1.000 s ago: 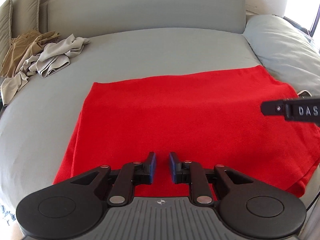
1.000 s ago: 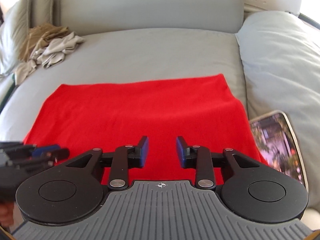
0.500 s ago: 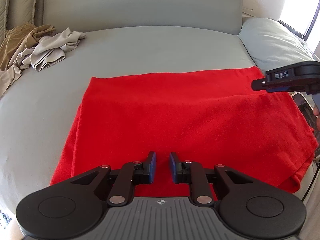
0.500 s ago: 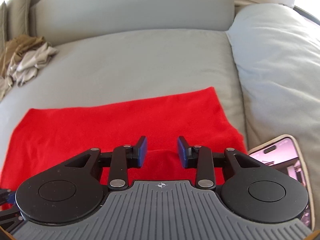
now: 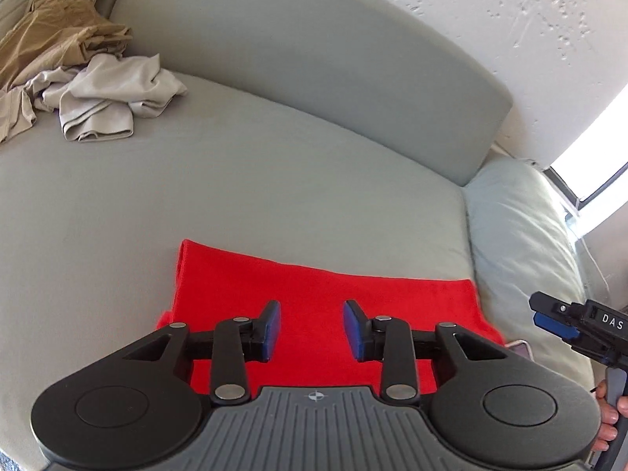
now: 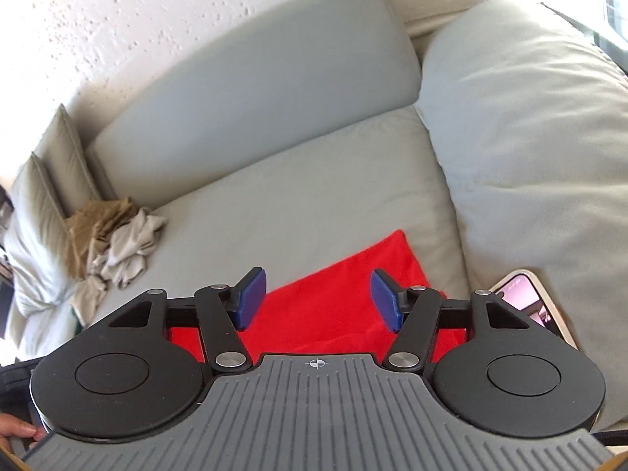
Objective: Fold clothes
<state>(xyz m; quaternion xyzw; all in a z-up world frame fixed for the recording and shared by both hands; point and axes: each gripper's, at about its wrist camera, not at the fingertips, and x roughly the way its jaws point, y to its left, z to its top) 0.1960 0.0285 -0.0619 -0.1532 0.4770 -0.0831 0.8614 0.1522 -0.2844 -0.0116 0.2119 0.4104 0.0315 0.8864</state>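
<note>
A red garment (image 5: 314, 294) lies flat on the grey sofa seat (image 5: 255, 180); only its far part shows. My left gripper (image 5: 312, 329) hovers over it, open and empty. My right gripper (image 6: 318, 300) is open and empty above the garment's far right corner (image 6: 353, 286). The right gripper also shows at the right edge of the left wrist view (image 5: 569, 325).
A pile of beige and tan clothes (image 5: 78, 90) lies at the back left of the seat, also in the right wrist view (image 6: 114, 243). A large grey cushion (image 6: 530, 137) bounds the right side. A phone (image 6: 530, 302) lies beside the garment.
Both grippers have tilted up and moved forward, so less of the red garment shows. Both sets of jaws have opened wider.
</note>
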